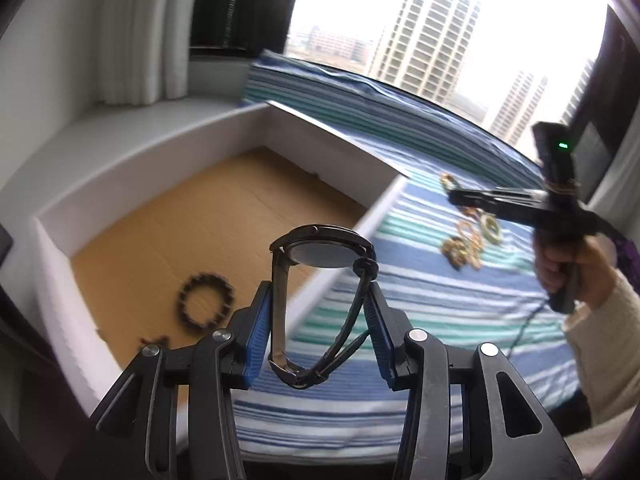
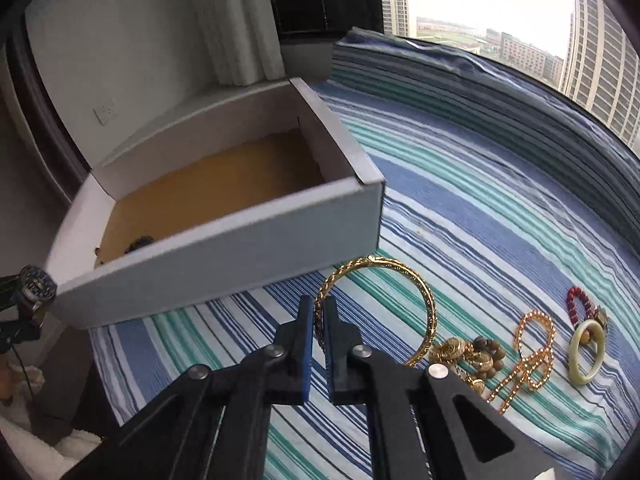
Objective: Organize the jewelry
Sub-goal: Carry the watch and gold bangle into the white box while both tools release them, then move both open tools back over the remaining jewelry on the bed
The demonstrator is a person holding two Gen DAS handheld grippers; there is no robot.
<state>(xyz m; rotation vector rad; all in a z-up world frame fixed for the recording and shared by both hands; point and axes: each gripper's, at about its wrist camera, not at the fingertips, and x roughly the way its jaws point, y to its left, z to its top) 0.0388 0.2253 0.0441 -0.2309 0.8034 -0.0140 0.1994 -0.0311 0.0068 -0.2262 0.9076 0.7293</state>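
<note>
My left gripper (image 1: 318, 294) is shut on the strap of a black wristwatch (image 1: 322, 250), held in the air over the near corner of the white cardboard box (image 1: 140, 152); the watch also shows in the right wrist view (image 2: 37, 286). A dark bead bracelet (image 1: 206, 303) lies on the box's brown floor. My right gripper (image 2: 318, 308) is shut on the rim of a gold bangle (image 2: 376, 308), held above the striped cloth (image 2: 480, 208). More jewelry lies on the cloth to the right: gold rings (image 2: 460, 354), a gold chain (image 2: 530, 356), a pale jade bangle (image 2: 587, 352) and a red bead bracelet (image 2: 576, 304).
The box (image 2: 224, 248) sits at the left end of the striped cloth, by a white wall and curtain (image 1: 136, 40). A window with tower blocks lies behind. In the left wrist view the right gripper (image 1: 452, 196) and its holder's hand (image 1: 568, 268) hover over the jewelry pile.
</note>
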